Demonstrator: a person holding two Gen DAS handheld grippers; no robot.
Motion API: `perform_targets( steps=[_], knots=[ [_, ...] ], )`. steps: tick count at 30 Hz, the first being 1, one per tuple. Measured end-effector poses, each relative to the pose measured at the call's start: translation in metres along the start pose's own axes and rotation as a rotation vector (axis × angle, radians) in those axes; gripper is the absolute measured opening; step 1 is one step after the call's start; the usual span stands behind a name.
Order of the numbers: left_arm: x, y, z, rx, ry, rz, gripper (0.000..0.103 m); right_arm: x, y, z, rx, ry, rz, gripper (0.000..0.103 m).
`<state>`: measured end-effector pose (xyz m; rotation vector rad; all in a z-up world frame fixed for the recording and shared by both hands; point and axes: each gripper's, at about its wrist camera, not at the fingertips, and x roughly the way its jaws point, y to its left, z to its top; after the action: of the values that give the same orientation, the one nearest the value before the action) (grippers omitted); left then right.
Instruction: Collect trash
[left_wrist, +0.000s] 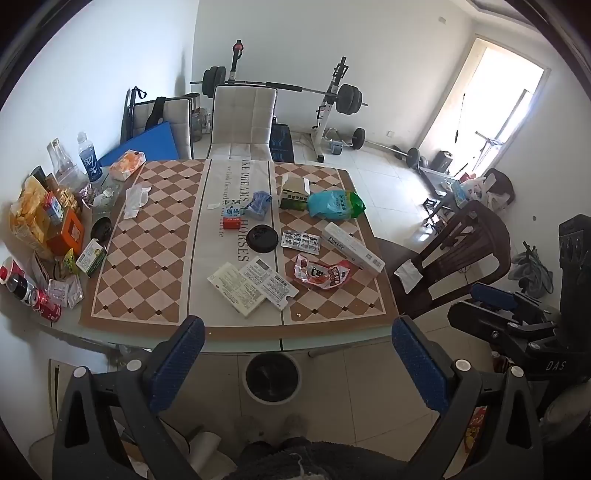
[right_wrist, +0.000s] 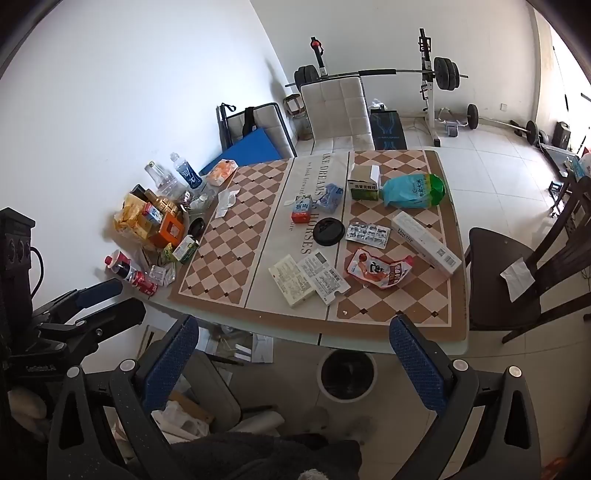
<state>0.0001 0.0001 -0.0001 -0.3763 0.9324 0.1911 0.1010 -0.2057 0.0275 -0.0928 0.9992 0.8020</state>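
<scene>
While both claws hang above the near edge of the tabletop (left_wrist: 147, 236), the trash lies scattered across its chequered cover. Left claw (left_wrist: 297, 347) and right claw (right_wrist: 293, 345): jaws spread wide apart, nothing between them, each tilted downward toward the tabletop. Red snack wrapper (left_wrist: 323, 275): crumpled, glossy, printed with a cartoon face, near the near right corner, well ahead of both claws. White toothpaste box (left_wrist: 352, 247): long and slim, its long axis running diagonally from mid-tabletop toward the right edge. Blister pack (left_wrist: 300, 242): silver foil, flat, just beside the box on its left. Black cup lid (left_wrist: 262, 238): round, at the middle strip. Flat white cartons (left_wrist: 251, 288): two overlapping, closest to the claws, long axes slanting toward the near right corner. Green-and-blue bag (left_wrist: 334, 203): lying on its side near the far right edge, long axis across the tabletop. Waste bin (left_wrist: 272, 378): round, white-rimmed, on the floor under the near edge, between the left claw's blue pads.
</scene>
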Motion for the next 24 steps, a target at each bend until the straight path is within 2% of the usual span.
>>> perform_targets(
  steps=[24],
  knots=[
    [0.0024,-0.0068,0.0012,0.003,-0.008,0.007,0.103,-0.0022,0.0045,-0.0012,-0.002,0.0,0.012,0.103]
  ],
)
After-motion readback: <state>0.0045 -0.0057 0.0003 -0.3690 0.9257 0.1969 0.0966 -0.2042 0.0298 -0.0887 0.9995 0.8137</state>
